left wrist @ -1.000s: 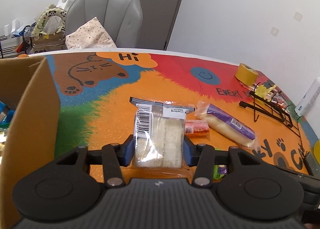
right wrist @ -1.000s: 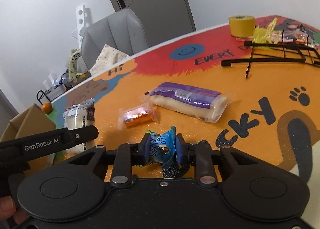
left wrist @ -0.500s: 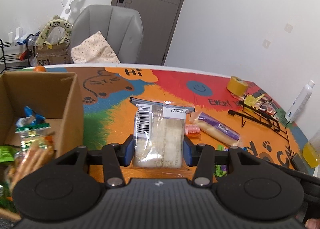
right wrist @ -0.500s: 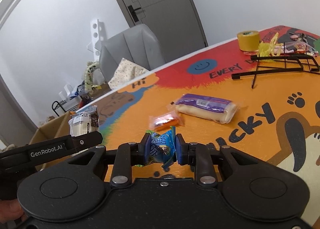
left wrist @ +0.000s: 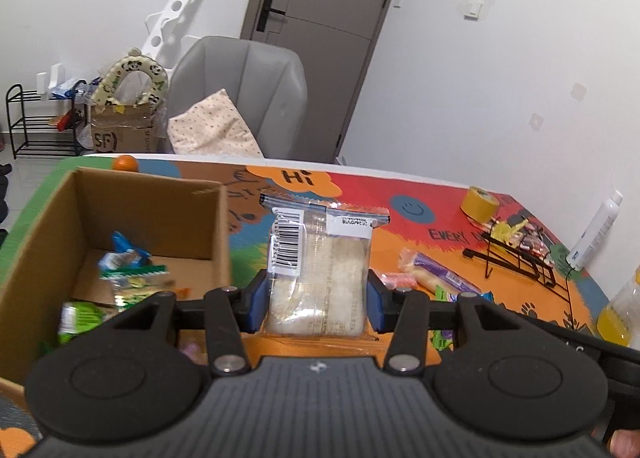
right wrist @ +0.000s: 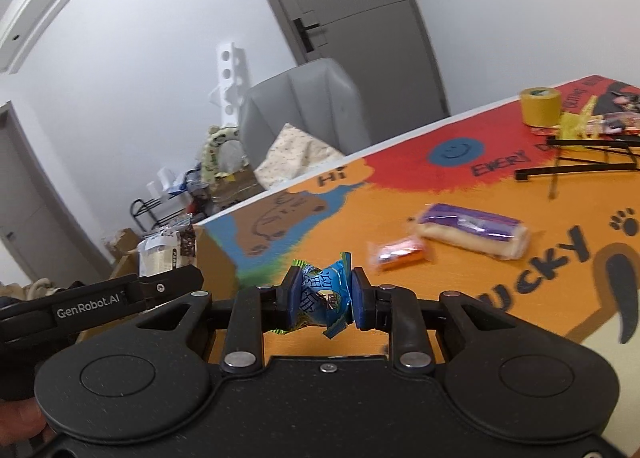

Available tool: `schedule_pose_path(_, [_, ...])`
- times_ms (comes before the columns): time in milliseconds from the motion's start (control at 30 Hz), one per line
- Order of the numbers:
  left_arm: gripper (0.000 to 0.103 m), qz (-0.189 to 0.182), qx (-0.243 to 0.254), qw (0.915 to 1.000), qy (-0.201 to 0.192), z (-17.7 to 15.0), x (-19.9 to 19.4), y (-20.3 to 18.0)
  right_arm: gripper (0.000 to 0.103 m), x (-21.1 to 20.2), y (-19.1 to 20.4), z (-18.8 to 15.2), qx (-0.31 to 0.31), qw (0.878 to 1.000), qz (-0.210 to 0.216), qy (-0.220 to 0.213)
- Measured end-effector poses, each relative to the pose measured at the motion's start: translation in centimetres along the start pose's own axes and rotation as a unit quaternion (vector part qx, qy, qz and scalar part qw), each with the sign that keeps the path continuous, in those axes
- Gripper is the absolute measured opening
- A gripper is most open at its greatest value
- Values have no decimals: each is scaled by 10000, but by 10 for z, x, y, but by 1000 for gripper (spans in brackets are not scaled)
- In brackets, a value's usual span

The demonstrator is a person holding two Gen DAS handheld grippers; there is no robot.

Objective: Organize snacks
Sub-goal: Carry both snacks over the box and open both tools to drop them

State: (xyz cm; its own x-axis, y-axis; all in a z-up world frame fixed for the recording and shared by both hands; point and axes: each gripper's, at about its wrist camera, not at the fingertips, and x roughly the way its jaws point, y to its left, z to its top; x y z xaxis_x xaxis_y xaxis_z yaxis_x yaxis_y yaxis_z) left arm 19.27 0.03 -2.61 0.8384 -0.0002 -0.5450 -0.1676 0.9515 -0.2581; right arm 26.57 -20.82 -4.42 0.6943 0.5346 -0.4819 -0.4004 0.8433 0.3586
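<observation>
Left tool: it pinched a clear bread pack by its lower sides, so the pack stood upright with the barcode label at the top. I judge this grip was chosen to keep the soft pack from folding while it was carried.
Place of the pack: in the air, just beside the right wall of the box, not yet over the opening.
Box: open cardboard, at the left edge of the surface. Some snacks lay on its floor, so I judge it was the place for collecting.
Right tool: it was pressed on a small blue wrapper, which was crumpled between the pads and held above the surface.
Both loaded: each tool carried one snack, probably so that two go to the box in one trip.
Left to collect: a purple roll and a small orange pack lay side by side near the middle of the surface.
Other things: a tape roll and a black wire rack stood toward the right far corner, a bottle at the right edge.
In the way: the right wall of the box stood between the bread pack and the opening; the pack would have to pass over it. The two tools were close together, so they could bump at the box.
</observation>
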Motion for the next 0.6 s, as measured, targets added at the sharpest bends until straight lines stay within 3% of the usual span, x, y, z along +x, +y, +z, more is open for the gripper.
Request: schedule_pose_path(600, [47,385,-408,9979,-312,14,-39,75,24,8,76,11,-555,9978,348,-73])
